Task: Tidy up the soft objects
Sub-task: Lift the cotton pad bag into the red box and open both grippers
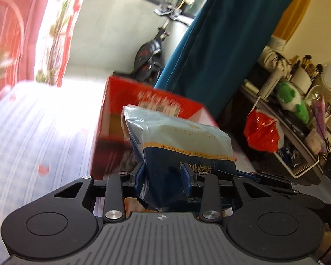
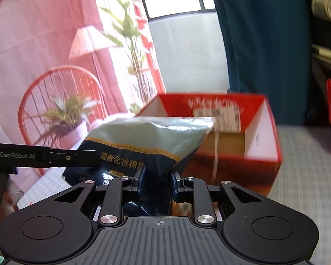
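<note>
Both grippers are clamping one soft blue-and-teal plastic pack of cotton pads (image 1: 178,145). Left gripper (image 1: 164,180) is pinching the pack's dark lower end, blue pads pressing into the film. Right gripper (image 2: 157,180) is pinching the other lower corner (image 2: 158,165), jaws nearly closed on bunched film. In the right wrist view the left gripper's black finger (image 2: 72,156) is reaching in from the left onto the same pack.

Two-point hold is probably needed because the pack is floppy and would sag or swing from one pinch. It is hanging in the air, clear of the pale checked bedsheet (image 1: 33,137), just in front of the open red cardboard box (image 2: 264,145), not yet inside. Box is likely the drop target, hence the carry toward its open top.

Count:
- packs: 1
- red boxes: 1
- grippers: 2, both gripping

Box contents are too blurred to read beyond a brownish base (image 2: 227,142).
</note>
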The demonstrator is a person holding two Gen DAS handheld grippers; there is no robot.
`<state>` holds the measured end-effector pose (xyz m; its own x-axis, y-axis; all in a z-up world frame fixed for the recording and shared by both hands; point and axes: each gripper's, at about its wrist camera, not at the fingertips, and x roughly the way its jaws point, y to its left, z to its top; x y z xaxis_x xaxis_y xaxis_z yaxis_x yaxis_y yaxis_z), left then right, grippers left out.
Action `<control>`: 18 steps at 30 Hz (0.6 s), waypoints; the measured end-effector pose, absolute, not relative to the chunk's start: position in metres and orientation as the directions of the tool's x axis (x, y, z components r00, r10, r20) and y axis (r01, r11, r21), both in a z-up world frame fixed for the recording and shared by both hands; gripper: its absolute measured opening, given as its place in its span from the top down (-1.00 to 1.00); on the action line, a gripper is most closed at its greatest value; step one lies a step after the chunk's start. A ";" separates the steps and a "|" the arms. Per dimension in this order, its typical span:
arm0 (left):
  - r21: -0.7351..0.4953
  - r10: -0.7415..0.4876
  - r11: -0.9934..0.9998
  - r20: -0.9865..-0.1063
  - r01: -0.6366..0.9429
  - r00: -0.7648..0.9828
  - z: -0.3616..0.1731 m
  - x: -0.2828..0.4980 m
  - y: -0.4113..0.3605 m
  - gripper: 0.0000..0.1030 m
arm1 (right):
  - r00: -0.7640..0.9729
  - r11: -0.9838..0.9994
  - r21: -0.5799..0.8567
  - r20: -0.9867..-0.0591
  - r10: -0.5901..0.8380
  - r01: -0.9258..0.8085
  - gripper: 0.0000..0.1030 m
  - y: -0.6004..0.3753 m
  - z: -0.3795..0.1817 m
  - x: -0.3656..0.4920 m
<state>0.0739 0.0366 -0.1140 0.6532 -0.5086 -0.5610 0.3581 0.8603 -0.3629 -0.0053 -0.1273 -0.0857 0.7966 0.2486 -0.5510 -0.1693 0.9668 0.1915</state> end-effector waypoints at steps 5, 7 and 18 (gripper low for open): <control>-0.343 -0.510 0.860 -0.530 0.378 0.678 -0.094 0.097 0.022 0.28 | 0.831 0.969 0.165 -0.501 0.241 -0.182 0.58 -0.141 -0.064 0.016; -0.351 -0.519 0.854 -0.515 0.384 0.682 -0.089 0.106 0.018 0.28 | 0.842 0.972 0.143 -0.487 0.231 -0.184 0.58 -0.147 -0.057 0.026; -0.338 -0.502 0.864 -0.623 0.373 0.599 -0.116 0.201 -0.017 0.28 | 0.804 0.983 0.090 -0.565 0.185 -0.163 0.58 -0.184 -0.072 0.123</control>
<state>0.2008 -0.0170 -0.1161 0.5994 -0.5022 -0.6233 0.3727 0.8642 -0.3380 0.1226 -0.1835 -0.0722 0.8038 0.1848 -0.5655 -0.1626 0.9826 0.0900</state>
